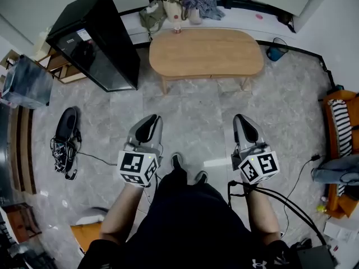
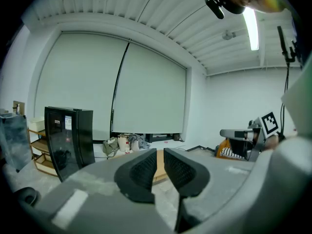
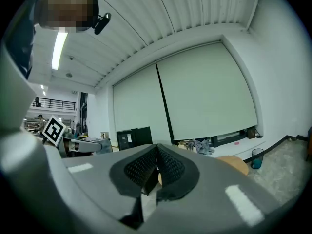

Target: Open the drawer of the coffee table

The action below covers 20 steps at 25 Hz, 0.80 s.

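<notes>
Nothing looks done yet: left gripper (image 1: 148,122) slightly spread, right gripper (image 1: 245,122) pressed together, both empty, well apart from the oval light-wood coffee table (image 1: 206,52).

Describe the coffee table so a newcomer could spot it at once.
Look to the far wall with its low white ledge. Just before it stands the coffee table: low, pale wood, oval-topped, unlike the tall black cabinet to its left.
</notes>
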Motion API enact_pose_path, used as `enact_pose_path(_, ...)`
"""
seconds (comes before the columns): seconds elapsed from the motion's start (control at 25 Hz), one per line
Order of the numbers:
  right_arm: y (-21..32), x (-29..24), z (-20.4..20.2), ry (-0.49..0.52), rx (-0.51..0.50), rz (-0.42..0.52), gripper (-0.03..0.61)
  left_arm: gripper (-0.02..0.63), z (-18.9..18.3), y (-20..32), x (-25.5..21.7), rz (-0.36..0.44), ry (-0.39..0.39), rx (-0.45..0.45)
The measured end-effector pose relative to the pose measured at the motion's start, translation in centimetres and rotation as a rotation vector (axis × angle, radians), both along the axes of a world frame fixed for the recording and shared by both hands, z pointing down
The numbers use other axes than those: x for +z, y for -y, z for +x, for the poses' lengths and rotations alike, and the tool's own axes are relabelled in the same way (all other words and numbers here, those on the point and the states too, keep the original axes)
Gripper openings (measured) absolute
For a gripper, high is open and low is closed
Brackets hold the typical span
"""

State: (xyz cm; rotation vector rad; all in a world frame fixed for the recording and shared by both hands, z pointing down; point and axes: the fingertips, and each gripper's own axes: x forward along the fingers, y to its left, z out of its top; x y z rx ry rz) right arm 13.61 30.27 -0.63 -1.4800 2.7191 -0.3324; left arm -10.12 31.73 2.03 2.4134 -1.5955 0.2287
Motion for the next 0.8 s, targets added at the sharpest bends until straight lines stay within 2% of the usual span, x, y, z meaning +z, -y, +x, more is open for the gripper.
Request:
enact_pose_path(0.32, 5.9, -0.1, -1.1, -0.018, 0.093, 0.000, 0.002, 0.049, -6.8, 7.4, 1.6, 0.041, 0.033, -0.024)
enact_pose_path(0.52, 10.4, 2.3, -0.4, -0.015, 0.109, -0.043, 0.002, 0.049, -9.9, 11.4, 4.1, 0.010, 0.059, -0.039)
enact_pose_path(0.68, 14.2, 4.5, -0.4, 0.028, 0.132, -0.105, 0.002, 0.049, -11.1, 14.7, 7.0, -0.041, 0.065, -0.041)
enact_pose_path(0.8, 16.9, 6.3, 0.1, 0.052, 0.123, -0.133, 0.001, 0.049, -10.3, 16.7, 8.8, -0.066, 0.085, -0.037)
